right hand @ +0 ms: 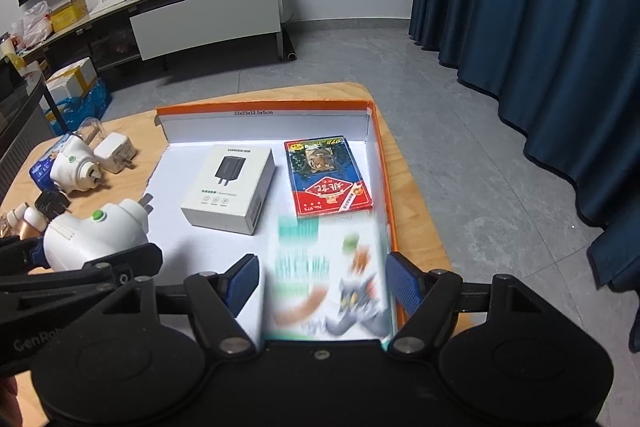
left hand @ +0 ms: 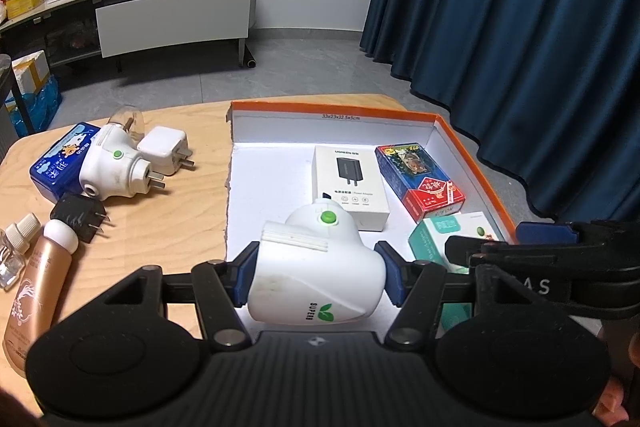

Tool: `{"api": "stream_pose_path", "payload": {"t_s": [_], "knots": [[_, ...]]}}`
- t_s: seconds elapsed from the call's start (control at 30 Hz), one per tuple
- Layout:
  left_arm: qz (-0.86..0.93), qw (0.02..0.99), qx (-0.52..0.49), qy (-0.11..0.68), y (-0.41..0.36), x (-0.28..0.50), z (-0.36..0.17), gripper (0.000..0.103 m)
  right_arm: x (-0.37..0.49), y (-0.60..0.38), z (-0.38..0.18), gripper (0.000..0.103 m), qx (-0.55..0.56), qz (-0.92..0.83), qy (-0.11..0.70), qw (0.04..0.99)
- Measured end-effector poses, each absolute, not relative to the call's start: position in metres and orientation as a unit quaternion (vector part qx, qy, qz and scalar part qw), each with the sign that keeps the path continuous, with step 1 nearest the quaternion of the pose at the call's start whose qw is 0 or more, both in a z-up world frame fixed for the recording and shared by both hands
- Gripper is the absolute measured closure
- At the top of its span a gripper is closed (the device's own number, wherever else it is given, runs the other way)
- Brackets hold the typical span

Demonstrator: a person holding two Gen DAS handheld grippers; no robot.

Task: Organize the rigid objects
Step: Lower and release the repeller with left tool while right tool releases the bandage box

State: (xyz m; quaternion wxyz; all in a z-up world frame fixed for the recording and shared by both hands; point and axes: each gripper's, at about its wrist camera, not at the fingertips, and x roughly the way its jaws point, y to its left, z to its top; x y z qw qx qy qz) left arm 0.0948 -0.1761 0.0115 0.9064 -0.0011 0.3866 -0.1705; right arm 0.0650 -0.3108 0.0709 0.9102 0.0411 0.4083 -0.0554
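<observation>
While the white plug-in device (left hand: 316, 267) sits clamped in the left gripper (left hand: 316, 277) above the near left part of the orange-rimmed box (left hand: 472, 163), the right gripper (right hand: 326, 287) stands spread around a blurred teal cartoon carton (right hand: 332, 275); whether its pads touch, I cannot tell. Inside lie a white charger box (right hand: 230, 183) and a card pack (right hand: 328, 177).

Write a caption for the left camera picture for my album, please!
Left gripper holds a white plug-in gadget over the orange-edged box, beside the charger box.
</observation>
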Motion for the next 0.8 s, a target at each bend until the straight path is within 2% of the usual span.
{"api": "stream_pose_path", "payload": {"t_s": [0.5, 0.57, 0.6, 0.67, 0.8], "knots": [[-0.211, 0.895, -0.003, 0.393, -0.193, 0.099, 0.002, 0.041, 0.048, -0.323, 0.097, 0.017, 0.045, -0.099, 0.358, 0.927], [-0.218, 0.894, -0.008, 0.390, -0.195, 0.097, 0.003, 0.036, 0.045, -0.322, 0.099, 0.017, 0.044, -0.103, 0.356, 0.928], [-0.219, 0.896, -0.008, 0.387, -0.195, 0.095, 0.005, 0.029, 0.044, -0.322, 0.101, 0.017, 0.044, -0.103, 0.355, 0.928], [-0.223, 0.899, -0.006, 0.377, -0.194, 0.091, 0.009, 0.025, 0.043, -0.322, 0.103, 0.016, 0.045, -0.105, 0.353, 0.929], [-0.219, 0.903, -0.005, 0.369, -0.186, 0.086, 0.016, 0.025, 0.039, -0.318, 0.107, 0.016, 0.050, -0.098, 0.350, 0.930]]}}
